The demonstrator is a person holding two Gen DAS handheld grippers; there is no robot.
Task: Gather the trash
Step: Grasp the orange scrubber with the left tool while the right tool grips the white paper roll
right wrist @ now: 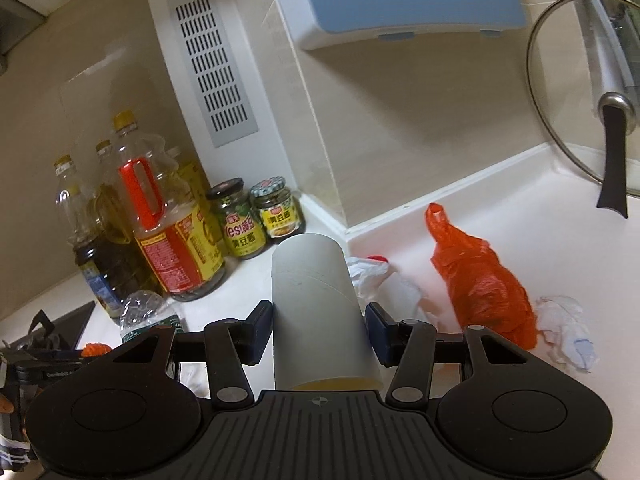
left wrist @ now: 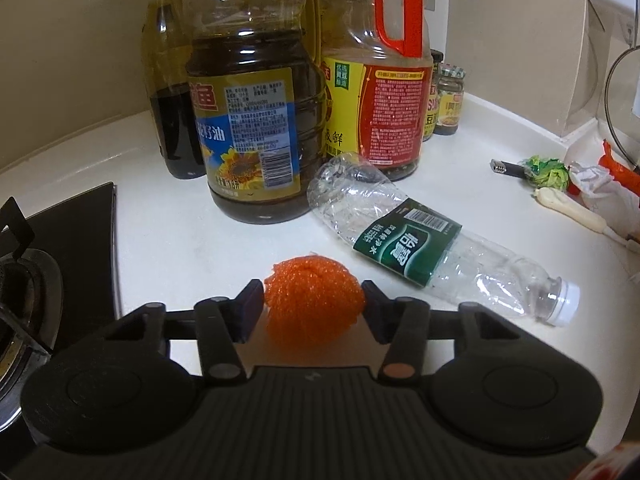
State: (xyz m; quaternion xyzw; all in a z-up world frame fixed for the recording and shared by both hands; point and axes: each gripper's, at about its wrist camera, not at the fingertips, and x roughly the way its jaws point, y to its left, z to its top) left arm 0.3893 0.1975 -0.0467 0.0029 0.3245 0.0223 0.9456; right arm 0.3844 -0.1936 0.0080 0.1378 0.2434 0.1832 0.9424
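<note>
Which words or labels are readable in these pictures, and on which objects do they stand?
"鱼" and "籽油": yellow-blue label of the sunflower oil bottle.
"鲜": yellow label of the red-handled bottle.
"怡宝", upside down: green label of the crushed water bottle.
"黄豆酱": yellow label of the left jar.
"黄豆": the right jar.
Fine print and barcodes on all labels: too small to read.

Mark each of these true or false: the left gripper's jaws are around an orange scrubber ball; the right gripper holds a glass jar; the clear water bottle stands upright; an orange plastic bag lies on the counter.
1. Left gripper has its jaws around the orange scrubber ball: true.
2. Right gripper holds a glass jar: false; it grips a cardboard tube.
3. The clear water bottle stands upright: false; it lies on its side on the counter.
4. An orange plastic bag lies on the counter: true.
</note>
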